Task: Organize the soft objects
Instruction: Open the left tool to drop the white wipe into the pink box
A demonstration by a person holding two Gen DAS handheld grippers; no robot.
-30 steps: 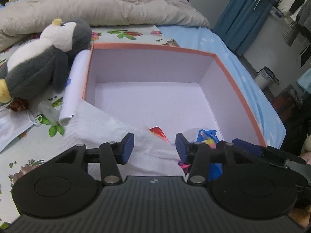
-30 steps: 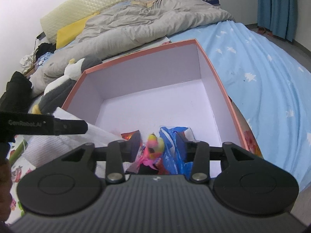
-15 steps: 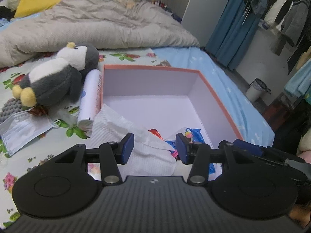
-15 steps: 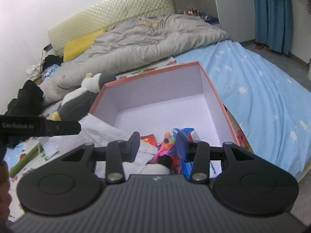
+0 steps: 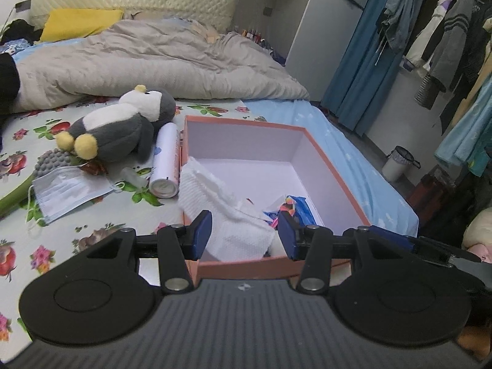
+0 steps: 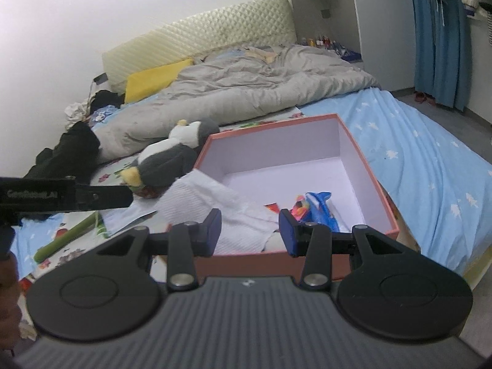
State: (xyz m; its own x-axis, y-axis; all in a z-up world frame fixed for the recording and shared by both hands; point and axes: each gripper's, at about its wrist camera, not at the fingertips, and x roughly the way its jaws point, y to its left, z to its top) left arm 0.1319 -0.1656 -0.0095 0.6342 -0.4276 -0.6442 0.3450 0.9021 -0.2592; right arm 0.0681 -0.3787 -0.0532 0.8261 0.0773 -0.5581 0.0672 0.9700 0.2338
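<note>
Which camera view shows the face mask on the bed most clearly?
The left wrist view: the face mask lies fully visible on the floral sheet, near the penguin plush. In the right wrist view I cannot make it out.

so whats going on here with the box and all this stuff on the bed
A person is tidying soft things into an orange cardboard box with a white inside on the bed, using two handheld grippers. A white textured cloth is draped over the box's near-left edge, and a blue plastic packet lies inside. The left gripper and right gripper are both open, holding nothing, above the near side of the box. A grey and white penguin plush and a pale face mask lie outside it.
</note>
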